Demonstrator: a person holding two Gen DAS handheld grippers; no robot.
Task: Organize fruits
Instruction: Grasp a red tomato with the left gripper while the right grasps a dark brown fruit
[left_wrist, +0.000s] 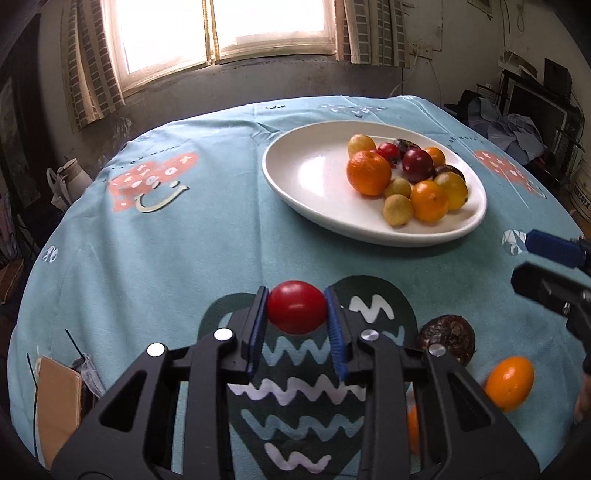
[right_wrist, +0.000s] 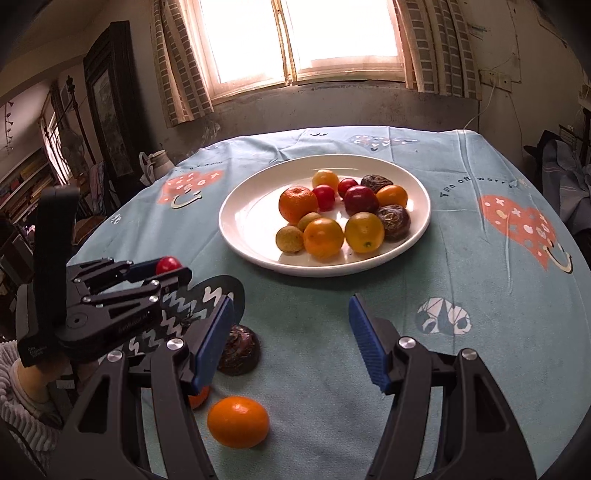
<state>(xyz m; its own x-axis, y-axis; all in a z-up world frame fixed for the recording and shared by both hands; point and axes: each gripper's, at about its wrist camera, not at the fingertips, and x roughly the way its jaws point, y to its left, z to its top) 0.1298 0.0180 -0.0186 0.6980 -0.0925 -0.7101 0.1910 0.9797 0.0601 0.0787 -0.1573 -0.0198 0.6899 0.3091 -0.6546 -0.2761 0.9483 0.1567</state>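
Daylight from the curtained window falls across our round tabletop (right_wrist: 332, 350) with its teal printed cloth; at about twelve o'clock from us sits the white plate (right_wrist: 251, 236), with oranges, small red fruits, yellow ones and dark wrinkled ones gathered toward its right side, where we judge the loose pieces belong.

Our left gripper (left_wrist: 297, 314) has its jaws clamped on a small red fruit (left_wrist: 297, 312), one blue pad pressing each side across its widest part, which we judge gives the surest hold on something so round and smooth; it sits at the very tips, just above the dark heart print, so the plate at one o'clock is in plain sight for the carry.

Our right gripper (right_wrist: 291, 339) hangs with its jaws apart and nothing between them, angled down toward the cloth; we take that gap to be ready for the next piece. Near it lie a dark wrinkled fruit (right_wrist: 240, 349) at nine o'clock, just beside the left pad, and a loose orange (right_wrist: 238, 421) at seven o'clock; another orange piece peeks from behind the left finger, too hidden to tell more.
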